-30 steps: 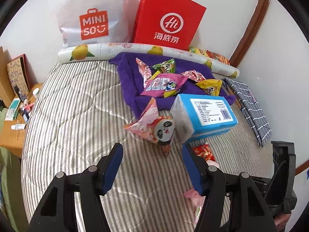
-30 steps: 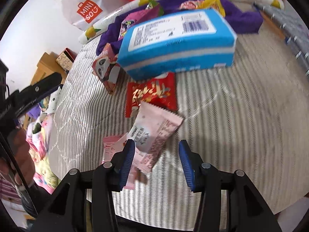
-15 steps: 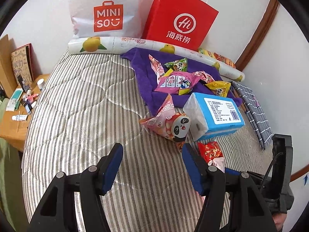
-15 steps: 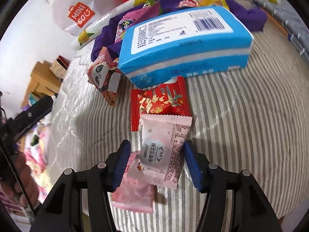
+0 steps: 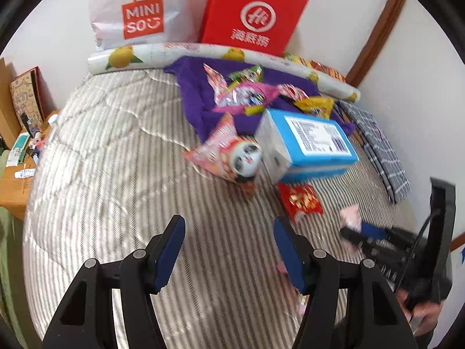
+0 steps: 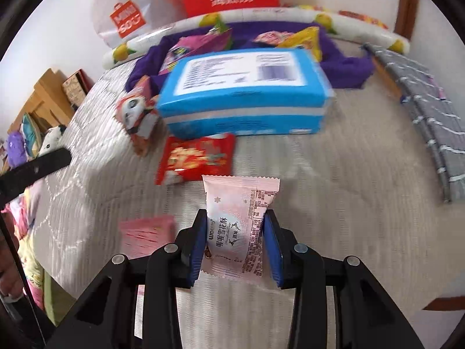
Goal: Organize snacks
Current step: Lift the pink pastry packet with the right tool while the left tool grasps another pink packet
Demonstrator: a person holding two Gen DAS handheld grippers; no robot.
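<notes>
Pink and crinkly, the snack packet [image 6: 238,229] is sitting pinched between the blue pads of the right hand-held gripper [image 6: 236,242], whose jaws have just been closing on it, near the bed's [image 6: 334,203] front edge. It is looking light, soft and slippery, so gripping across its padded middle, not the flat seals, is probably safest. A second pink packet [image 6: 146,232] is lying just beside it, a red packet [image 6: 197,158] beyond, touching the blue box [image 6: 244,93]. Further snacks are piling on the purple cloth [image 5: 197,99] toward the far edge. The left hand-held gripper [image 5: 228,250] is hovering half open, holding nothing.
</notes>
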